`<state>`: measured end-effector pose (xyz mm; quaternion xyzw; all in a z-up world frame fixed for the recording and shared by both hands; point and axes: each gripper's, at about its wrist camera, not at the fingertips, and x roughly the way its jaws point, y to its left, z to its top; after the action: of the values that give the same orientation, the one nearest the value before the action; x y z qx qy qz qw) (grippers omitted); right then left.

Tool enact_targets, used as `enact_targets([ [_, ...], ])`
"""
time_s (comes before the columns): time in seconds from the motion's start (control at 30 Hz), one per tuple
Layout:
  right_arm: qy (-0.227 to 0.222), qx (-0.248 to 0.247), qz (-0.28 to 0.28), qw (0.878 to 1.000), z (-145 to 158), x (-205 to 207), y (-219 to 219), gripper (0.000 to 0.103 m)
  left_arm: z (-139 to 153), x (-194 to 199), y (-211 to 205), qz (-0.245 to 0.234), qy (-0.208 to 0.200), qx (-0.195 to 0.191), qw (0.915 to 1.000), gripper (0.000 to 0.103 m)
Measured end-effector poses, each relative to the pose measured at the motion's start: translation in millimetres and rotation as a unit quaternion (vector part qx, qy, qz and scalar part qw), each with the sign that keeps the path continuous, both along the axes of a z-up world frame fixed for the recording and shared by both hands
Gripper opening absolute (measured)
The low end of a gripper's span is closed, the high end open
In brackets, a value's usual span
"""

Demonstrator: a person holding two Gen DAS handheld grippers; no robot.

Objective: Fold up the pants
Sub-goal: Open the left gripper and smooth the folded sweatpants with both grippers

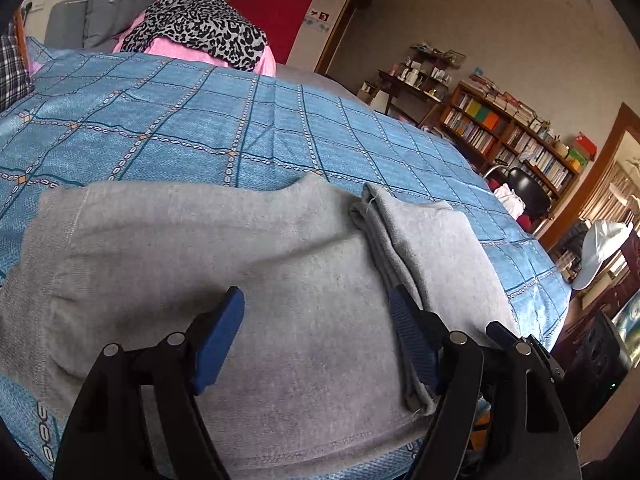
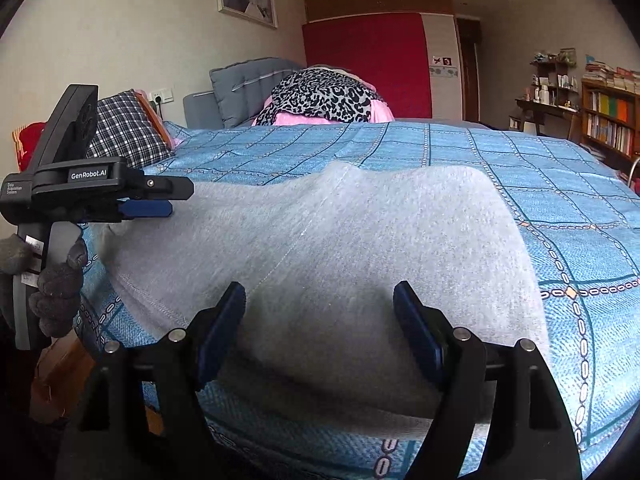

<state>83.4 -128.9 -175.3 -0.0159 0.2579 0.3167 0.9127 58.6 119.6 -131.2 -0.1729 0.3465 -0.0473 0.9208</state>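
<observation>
Grey pants lie folded on the blue checked bedspread, with a narrower folded layer along their right side. My left gripper hovers open just above the cloth; its right finger is beside that folded edge and nothing is pinched. In the right wrist view the same grey pants fill the middle. My right gripper stands open over their near edge with only flat cloth beneath. The left gripper shows at the far left, held by a gloved hand, its tips over the pants' left end.
A leopard-print cloth on pink bedding lies at the far end of the bed, with a plaid pillow at the left. Beyond the bed's right edge are a bookshelf, a black chair and a white cap.
</observation>
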Motion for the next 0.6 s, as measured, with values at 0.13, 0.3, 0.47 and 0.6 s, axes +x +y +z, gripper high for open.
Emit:
enact_targets([
  [0.13,0.003,0.011,-0.032,0.999,0,2,-18,0.078,3,10,-23,-0.029,0.0,0.01,0.9995,0.075],
  [0.3,0.01,0.023,-0.048,0.999,-1,5,-28,0.078,6,8,-28,-0.019,-0.003,0.039,0.9991,0.075],
  [0.47,0.001,0.017,-0.029,0.999,1,0,-20,0.078,5,-11,3,0.033,-0.001,0.034,0.9989,0.077],
  [0.6,0.001,0.01,-0.016,1.0,1,-2,-9,0.078,4,-33,36,0.087,-0.004,0.027,0.9958,0.082],
])
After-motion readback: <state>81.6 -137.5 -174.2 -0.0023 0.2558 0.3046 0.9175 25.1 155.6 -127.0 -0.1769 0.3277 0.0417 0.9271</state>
